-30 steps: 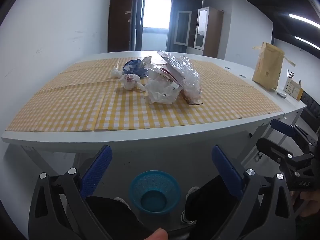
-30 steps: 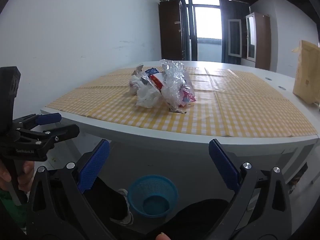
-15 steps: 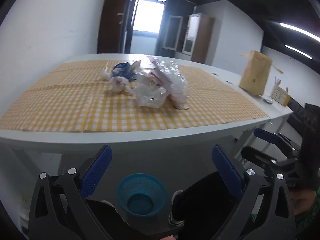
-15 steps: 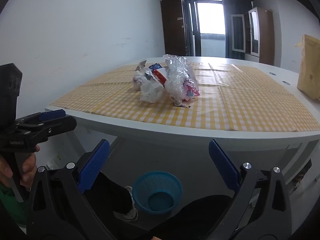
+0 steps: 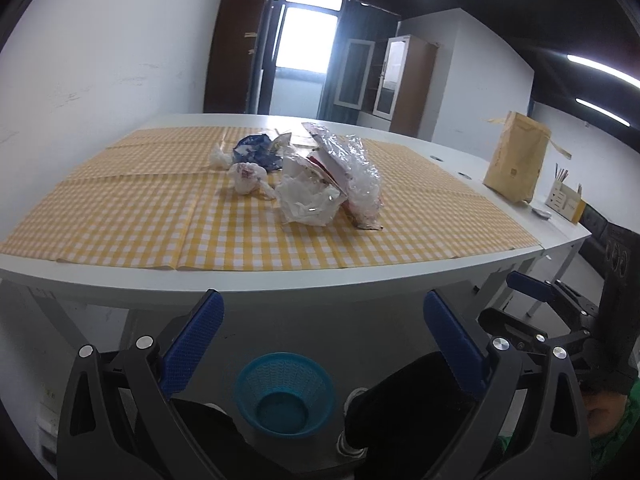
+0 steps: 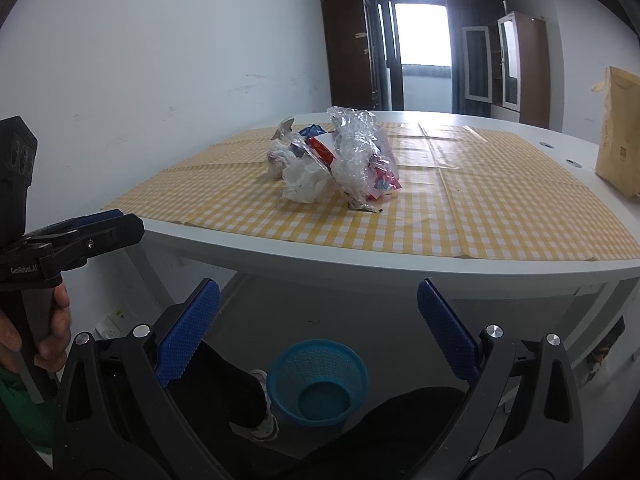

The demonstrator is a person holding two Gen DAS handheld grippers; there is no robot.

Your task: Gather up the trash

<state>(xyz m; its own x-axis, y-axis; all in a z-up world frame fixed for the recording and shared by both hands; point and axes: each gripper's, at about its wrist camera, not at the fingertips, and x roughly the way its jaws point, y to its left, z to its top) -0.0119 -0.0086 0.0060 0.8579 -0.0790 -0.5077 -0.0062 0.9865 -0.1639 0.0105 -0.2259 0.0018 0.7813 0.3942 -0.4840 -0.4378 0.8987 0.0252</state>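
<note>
The trash pile sits on the yellow checked tablecloth in the middle of the left wrist frame, above and well beyond the fingertips of the left gripper. That gripper's jaws stand wide apart and hold nothing. In the right wrist frame the same pile lies at centre, slightly left of the midline of the right gripper, which is also spread wide and empty. Neither gripper looks clearly nearer.

The clear plastic bag runs lengthwise from upper left to lower right in the left wrist view; the crumpled white bag lies nearest the table edge.

The blue mesh bin stands on the floor at lower centre, between the fingers in both views.

The left gripper's body, at the left edge of the right wrist frame, reads "GenRobot.AI". The print on the kraft paper bag is illegible.
</note>
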